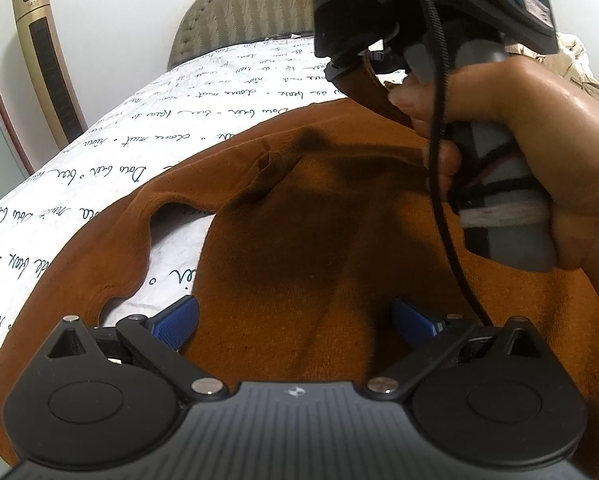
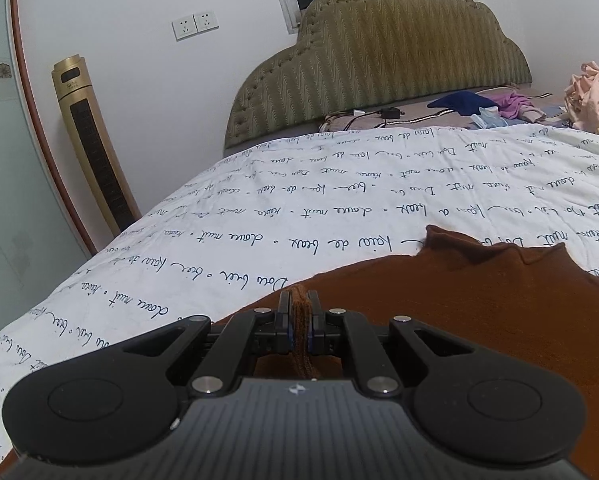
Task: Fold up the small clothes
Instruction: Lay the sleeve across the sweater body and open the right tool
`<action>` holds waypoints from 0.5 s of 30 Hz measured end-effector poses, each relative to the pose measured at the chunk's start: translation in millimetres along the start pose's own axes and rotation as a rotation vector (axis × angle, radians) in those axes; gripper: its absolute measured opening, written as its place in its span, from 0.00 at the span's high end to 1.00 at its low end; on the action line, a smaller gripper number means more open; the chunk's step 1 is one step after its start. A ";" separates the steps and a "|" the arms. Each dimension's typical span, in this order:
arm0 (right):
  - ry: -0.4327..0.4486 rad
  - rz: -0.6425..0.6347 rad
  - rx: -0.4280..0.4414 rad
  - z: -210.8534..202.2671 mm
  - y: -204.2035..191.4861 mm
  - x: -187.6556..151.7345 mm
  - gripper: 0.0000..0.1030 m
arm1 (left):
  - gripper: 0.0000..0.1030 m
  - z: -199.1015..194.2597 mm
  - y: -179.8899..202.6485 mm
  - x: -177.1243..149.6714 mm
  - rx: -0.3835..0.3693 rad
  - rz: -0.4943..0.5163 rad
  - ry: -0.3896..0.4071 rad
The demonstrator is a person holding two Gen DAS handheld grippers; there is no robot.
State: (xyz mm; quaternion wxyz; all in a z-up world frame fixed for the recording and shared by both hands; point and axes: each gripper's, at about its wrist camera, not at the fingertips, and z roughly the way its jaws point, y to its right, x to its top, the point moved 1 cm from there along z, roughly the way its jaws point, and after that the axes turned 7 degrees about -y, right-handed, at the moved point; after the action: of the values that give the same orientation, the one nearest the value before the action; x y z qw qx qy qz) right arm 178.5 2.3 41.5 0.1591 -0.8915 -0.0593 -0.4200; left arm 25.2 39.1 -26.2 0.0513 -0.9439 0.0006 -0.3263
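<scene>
Left hand-held gripper [image 1: 295, 322] hovers spread over the brown garment [image 1: 299, 240] on our bed [image 2: 259, 200], right hand-held gripper [image 2: 298, 322] pinching an edge mid-fold; next we likely carry it across.

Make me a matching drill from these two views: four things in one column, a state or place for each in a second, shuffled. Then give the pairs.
Things
1. left gripper
2. right gripper
3. brown garment
4. gold tower fan

States or places
A. stands by the wall beside the bed
B. fingers apart, nothing between them
C. spread on the script-printed bedcover
D. clamped on a fold of brown cloth

Pairs: 1-B, 2-D, 3-C, 4-A
</scene>
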 end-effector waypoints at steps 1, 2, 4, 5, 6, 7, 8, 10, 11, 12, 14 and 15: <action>-0.001 0.004 0.002 0.8 -0.5 1.0 0.88 | 0.00 -0.2 0.2 -0.3 0.001 0.002 0.002; -0.002 0.010 0.004 2.3 -1.3 2.5 0.88 | 0.00 -0.3 0.5 -0.6 0.002 0.006 0.002; -0.008 0.026 0.010 5.7 -1.6 5.9 0.88 | 0.00 0.1 0.5 -0.9 0.005 0.007 0.000; -0.014 0.031 0.008 8.1 -1.8 6.6 0.88 | 0.00 0.5 0.0 -0.9 0.005 0.005 -0.002; -0.025 0.035 0.004 12.0 -1.8 7.3 0.88 | 0.00 0.8 -1.0 -0.8 0.003 0.001 -0.004; -0.043 0.039 0.004 16.4 -0.9 6.9 0.87 | 0.00 0.3 -1.2 -1.2 0.002 -0.001 -0.006; -0.069 0.046 0.012 21.7 0.3 5.6 0.84 | 0.00 0.6 -2.2 -1.2 0.003 -0.003 -0.007; -0.126 0.071 0.035 31.2 4.9 0.7 0.81 | 0.00 1.0 -4.1 -1.1 0.008 -0.005 -0.007; -0.147 0.085 0.044 34.1 7.6 -2.3 0.75 | 0.00 0.8 -5.3 -1.3 0.009 -0.007 -0.007; -0.157 0.096 0.051 35.3 10.1 -5.5 0.73 | 0.00 0.6 -6.5 -1.4 0.008 -0.011 -0.007; -0.162 0.107 0.055 32.7 15.0 -9.0 0.73 | 0.00 0.3 -8.9 -1.5 0.007 -0.016 -0.007; -0.164 0.111 0.063 29.3 16.2 -10.3 0.72 | 0.00 0.1 -9.9 -1.6 0.009 -0.018 -0.006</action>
State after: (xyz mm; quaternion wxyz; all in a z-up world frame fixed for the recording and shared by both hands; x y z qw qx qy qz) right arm 197.2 -2.9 12.3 0.2046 -0.9194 -0.0359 -0.3340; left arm 23.7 49.1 -26.2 0.0528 -0.9446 -0.0094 -0.3237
